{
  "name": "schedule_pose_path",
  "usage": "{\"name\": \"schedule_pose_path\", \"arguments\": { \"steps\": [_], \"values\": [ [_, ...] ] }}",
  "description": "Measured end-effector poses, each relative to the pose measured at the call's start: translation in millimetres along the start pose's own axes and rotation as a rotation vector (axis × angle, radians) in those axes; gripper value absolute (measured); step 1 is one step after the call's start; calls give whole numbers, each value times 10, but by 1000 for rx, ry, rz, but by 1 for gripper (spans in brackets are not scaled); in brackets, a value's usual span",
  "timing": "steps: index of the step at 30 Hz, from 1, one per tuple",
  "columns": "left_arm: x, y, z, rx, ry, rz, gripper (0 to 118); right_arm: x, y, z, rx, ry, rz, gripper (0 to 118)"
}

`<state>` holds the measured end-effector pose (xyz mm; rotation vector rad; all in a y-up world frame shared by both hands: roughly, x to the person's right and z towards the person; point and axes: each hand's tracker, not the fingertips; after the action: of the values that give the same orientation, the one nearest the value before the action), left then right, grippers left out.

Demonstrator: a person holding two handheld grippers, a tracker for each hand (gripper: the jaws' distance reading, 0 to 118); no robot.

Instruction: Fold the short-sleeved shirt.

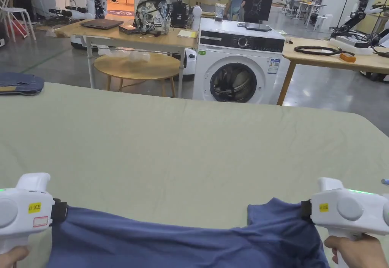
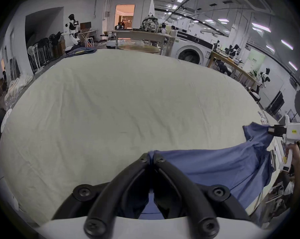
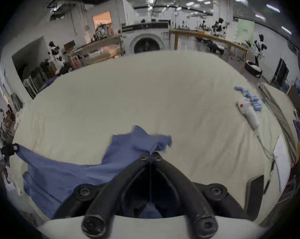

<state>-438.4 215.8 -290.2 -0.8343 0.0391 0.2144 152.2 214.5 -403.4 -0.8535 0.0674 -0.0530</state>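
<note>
A blue short-sleeved cotton shirt [image 1: 182, 242] hangs stretched between the two hand-held grippers along the near edge of a wide table covered in pale green cloth [image 1: 190, 147]. The left gripper [image 1: 60, 211], white with black jaws, has its jaws pinched together on one end of the shirt. The right gripper [image 1: 304, 208] is likewise clamped on the opposite end, where a sleeve flap [image 3: 142, 139] sticks up past its jaws. The middle of the shirt sags onto the cloth. A folded piece of denim [image 1: 21, 83] lies at the far left corner. Beyond the far edge stands a white front-loading washing machine [image 1: 239, 67].
</note>
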Motion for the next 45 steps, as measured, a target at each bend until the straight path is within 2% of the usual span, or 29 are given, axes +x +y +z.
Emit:
{"name": "schedule_pose_path", "arguments": {
  "steps": [11,22,28,32,39,41,42,44,45],
  "values": [
    [-147,-193,618,47,-62,-31,0,-42,-504,1170,74,-11,50,0],
    [-317,-949,739,-37,-71,-9,0,-55,-1370,1491,-4,-21,76,0],
    [-296,-1301,694,-124,-51,-32,0,-54,-1746,1382,-140,-81,145,0],
    [-276,-1438,500,-256,-15,-68,0,-30,-1976,1073,-266,-98,180,0],
    [-252,-1443,364,-289,14,-91,0,95,-2057,765,-287,-107,139,1],
    [-226,-1447,339,-295,22,-106,0,111,-2034,770,-282,-111,142,6],
    [-219,-1444,351,-294,25,-107,4,105,-2019,784,-279,-117,145,18],
    [-205,-1415,401,-284,30,-84,22,76,-1994,882,-254,-155,159,55],
    [-187,-1402,430,-269,40,-82,25,68,-1972,930,-223,-183,169,65]
  ]
}}
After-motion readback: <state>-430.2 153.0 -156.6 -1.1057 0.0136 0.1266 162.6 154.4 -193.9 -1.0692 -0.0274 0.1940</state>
